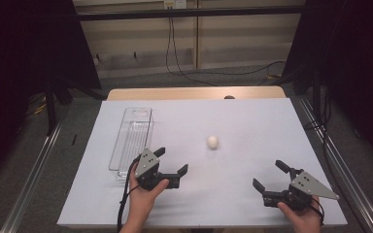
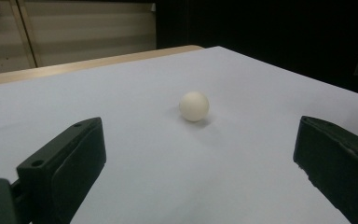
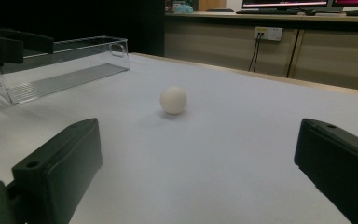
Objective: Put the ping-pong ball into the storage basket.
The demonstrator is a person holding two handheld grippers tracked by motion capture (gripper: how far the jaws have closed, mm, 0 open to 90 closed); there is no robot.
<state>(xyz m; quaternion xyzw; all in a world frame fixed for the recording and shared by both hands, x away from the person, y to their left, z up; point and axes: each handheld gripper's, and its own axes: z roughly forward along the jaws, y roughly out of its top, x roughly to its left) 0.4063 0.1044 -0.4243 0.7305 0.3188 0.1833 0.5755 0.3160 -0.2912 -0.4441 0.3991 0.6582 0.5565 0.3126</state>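
A small white ball (image 1: pixel 213 141) rests on the white table sheet (image 1: pixel 252 126), near its middle. The left gripper (image 1: pixel 171 161), held in a hand, sits near the front left, open and empty, pointing toward the ball (image 2: pixel 194 106) a short way ahead. At the front right, the right gripper (image 1: pixel 270 174) is open too, with nothing between its jaws, and the ball (image 3: pixel 173 100) lies ahead of it. A clear plastic bin (image 1: pixel 131 138) lies lengthwise at the left, just beyond the left gripper.
The clear bin (image 3: pixel 60 67) stands at the left in the right gripper view. Metal rails (image 1: pixel 34 174) run along both sides of the table. Cables (image 1: pixel 175 53) hang by the far wall. The wooden table edge (image 1: pixel 194 92) shows beyond the sheet.
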